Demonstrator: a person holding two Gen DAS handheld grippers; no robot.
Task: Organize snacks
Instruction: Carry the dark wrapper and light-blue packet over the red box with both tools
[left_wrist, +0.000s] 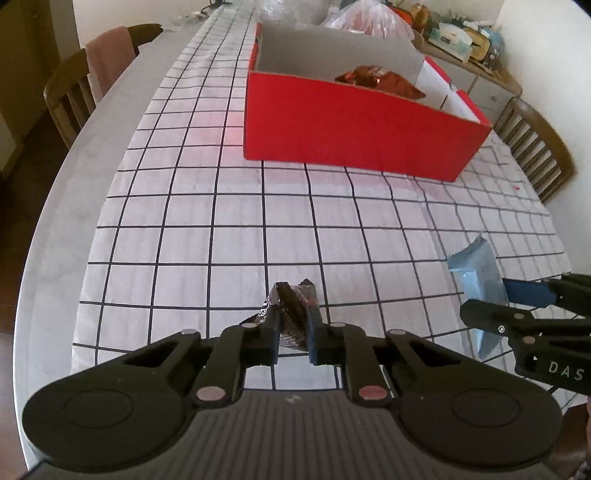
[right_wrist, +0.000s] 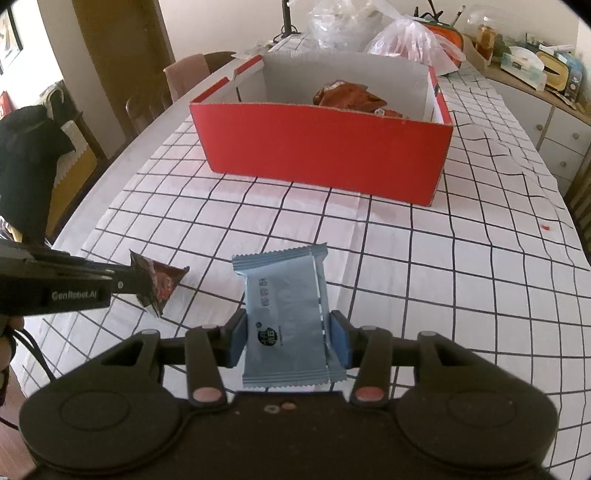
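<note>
over the checked surface (right_wrist: 424, 266), left tool (left_wrist: 292, 334) clamps a dark snack packet (left_wrist: 291, 314), right tool (right_wrist: 288, 338) clamps a blue packet (right_wrist: 284, 314); pickup step done, next carry both into the red box (right_wrist: 325, 147).

Left gripper (left_wrist: 291, 332) clamps a dark snack packet (left_wrist: 291, 314); red box (left_wrist: 354, 125) ahead, blue packet (left_wrist: 476, 280) right, probably held by right gripper (left_wrist: 517, 306).

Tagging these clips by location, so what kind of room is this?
Probably a home dining room: a long table under a checked cloth, wooden chairs around it, and a cluttered sideboard along the wall.
</note>
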